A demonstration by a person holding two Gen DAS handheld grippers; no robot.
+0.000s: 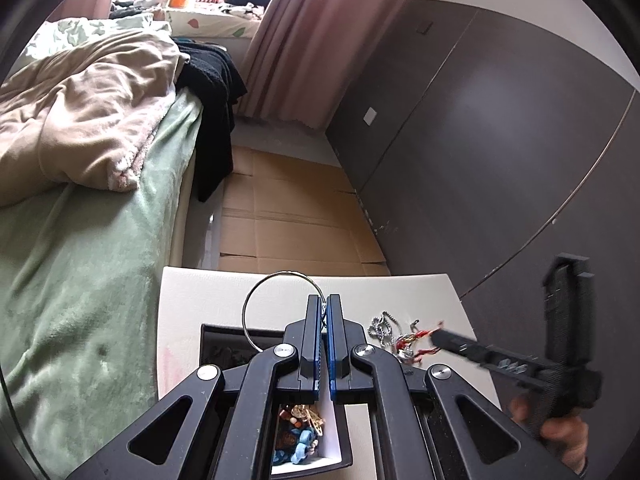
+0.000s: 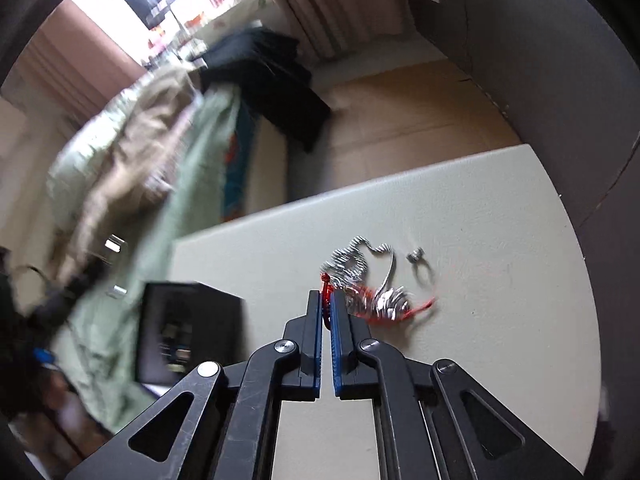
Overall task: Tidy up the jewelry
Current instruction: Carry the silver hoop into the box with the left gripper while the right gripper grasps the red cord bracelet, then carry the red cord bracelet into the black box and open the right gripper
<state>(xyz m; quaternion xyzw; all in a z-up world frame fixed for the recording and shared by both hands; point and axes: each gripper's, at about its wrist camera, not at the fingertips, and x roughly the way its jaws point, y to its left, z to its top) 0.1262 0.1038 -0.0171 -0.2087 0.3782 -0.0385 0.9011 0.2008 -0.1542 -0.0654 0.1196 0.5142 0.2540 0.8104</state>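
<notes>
My left gripper (image 1: 324,300) is shut on a thin silver bangle (image 1: 256,296) and holds it above the black jewelry box (image 1: 208,340), whose white-lined compartment (image 1: 332,432) holds several trinkets. My right gripper (image 2: 327,294) is shut on a red cord (image 2: 326,286) at the edge of a tangle of silver chain (image 2: 360,272) and red string on the white table (image 2: 480,280). A small silver ring (image 2: 416,256) lies beside the tangle. In the left wrist view the right gripper (image 1: 436,334) reaches into the same pile (image 1: 394,334). The box shows blurred in the right wrist view (image 2: 188,328).
A bed with a green sheet (image 1: 80,260) and beige blanket (image 1: 80,112) stands left of the table. Flattened cardboard (image 1: 296,208) covers the floor beyond. A dark wardrobe (image 1: 500,140) lines the right side. Pink curtains (image 1: 312,32) hang at the back.
</notes>
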